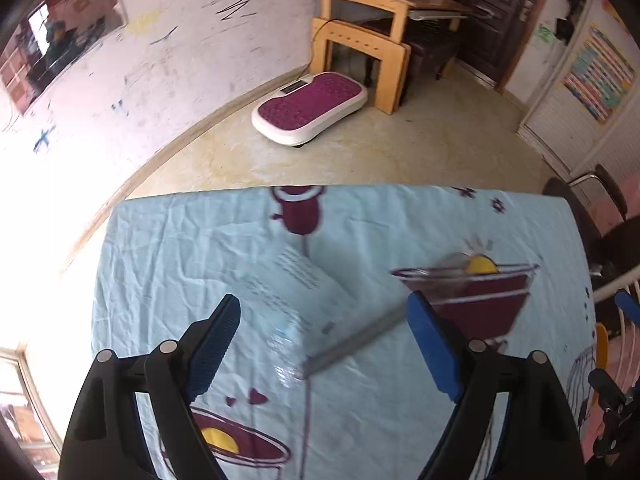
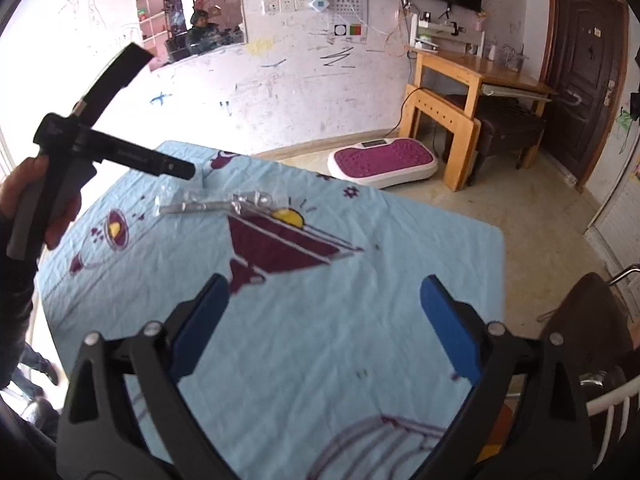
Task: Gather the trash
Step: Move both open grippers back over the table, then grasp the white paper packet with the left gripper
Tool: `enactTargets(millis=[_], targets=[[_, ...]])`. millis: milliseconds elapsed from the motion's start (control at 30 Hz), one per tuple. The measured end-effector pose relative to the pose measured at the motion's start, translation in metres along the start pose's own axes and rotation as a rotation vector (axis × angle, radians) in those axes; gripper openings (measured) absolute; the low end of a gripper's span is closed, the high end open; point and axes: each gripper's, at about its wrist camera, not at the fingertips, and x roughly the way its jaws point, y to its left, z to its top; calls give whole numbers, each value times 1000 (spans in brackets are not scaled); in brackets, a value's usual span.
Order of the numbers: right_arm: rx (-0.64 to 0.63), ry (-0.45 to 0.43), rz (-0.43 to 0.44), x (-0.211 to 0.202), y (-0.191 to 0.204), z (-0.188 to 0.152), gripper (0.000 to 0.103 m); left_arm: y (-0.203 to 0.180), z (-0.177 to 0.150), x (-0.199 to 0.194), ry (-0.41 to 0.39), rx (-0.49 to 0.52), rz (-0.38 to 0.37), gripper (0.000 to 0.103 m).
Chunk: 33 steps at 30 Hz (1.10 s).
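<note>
A clear plastic wrapper with printed text (image 1: 298, 300) lies flat on the light blue tablecloth (image 1: 168, 256), with a grey strip along its near edge. My left gripper (image 1: 324, 344) is open and hovers just above it, one finger on each side. In the right wrist view the same wrapper (image 2: 218, 203) lies at the far side of the table, with a crumpled clear piece at its right end. The left gripper's body (image 2: 116, 152) hangs over it there, held in a hand. My right gripper (image 2: 324, 324) is open and empty above the bare cloth (image 2: 400, 248).
A purple and white foot platform (image 1: 310, 108) sits on the floor beyond the table, beside a wooden desk (image 1: 376, 20). A dark chair (image 2: 592, 320) stands at the table's right edge. A scribbled white wall (image 2: 280, 80) is behind.
</note>
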Motion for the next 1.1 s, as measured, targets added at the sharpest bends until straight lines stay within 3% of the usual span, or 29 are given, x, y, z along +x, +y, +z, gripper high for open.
enactTargets(millis=[233,433,633,700,733,867,1100], targets=[[10,56,88,45,7,37,93,27,12,25,66,-54,22,81],[5,78,142,69,9,60,93,23,12,37,122,-48,-8,81],[-1,72,203,78,8,74,97,16,11,46,138,-46,12,80],[-15,73,221,80,10,76,97,11,12,48,140,-41,14,73],[-23,76,222,81,10,76,97,10,13,48,135,-42,9,61],[-34,94,219,85,8,73,97,17,14,46,106,-89,-23,49],[21,122,324,94,6,77,97,27,1,39,81,-72,-50,48]])
